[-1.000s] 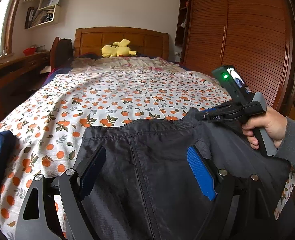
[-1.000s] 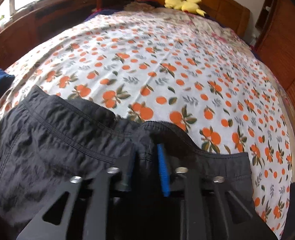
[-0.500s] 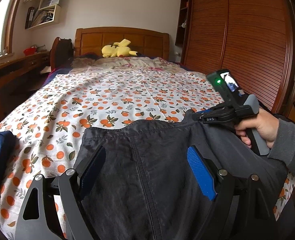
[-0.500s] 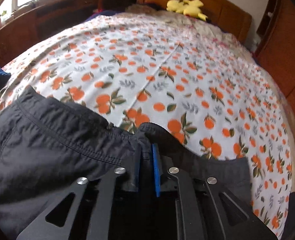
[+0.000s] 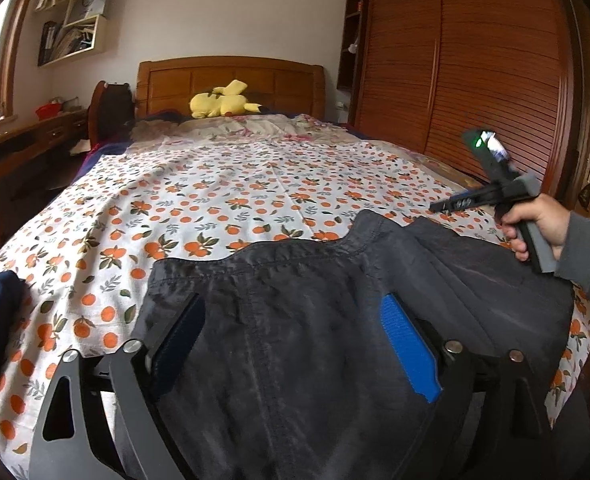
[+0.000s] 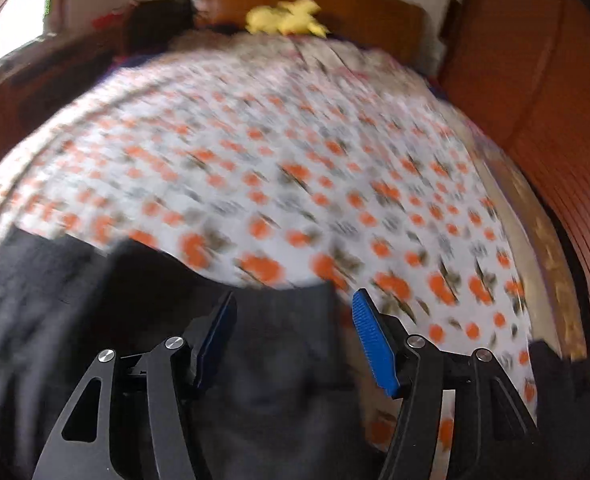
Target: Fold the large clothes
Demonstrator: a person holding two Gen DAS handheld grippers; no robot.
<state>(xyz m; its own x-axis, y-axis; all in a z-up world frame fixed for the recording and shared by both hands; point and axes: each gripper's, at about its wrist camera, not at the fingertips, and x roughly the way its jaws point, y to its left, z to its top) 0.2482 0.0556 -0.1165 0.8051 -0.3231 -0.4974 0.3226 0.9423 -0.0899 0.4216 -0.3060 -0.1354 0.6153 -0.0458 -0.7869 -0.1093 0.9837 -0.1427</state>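
Left gripper (image 5: 295, 344) wide, hovering over trousers (image 5: 315, 300) on bed (image 5: 215, 192); waistband runs left-right just ahead. Right gripper (image 6: 291, 332) also wide, at waistband's right end, nearer that corner.

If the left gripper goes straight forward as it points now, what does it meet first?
Probably the dark garment, lying right between the open left gripper fingers; depth is unclear.

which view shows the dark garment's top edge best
The left wrist view: the dark garment lies sharp on the bedspread, its stitched top edge running the whole width. The right wrist view is motion-blurred and shows only part of the cloth, its edge smeared.
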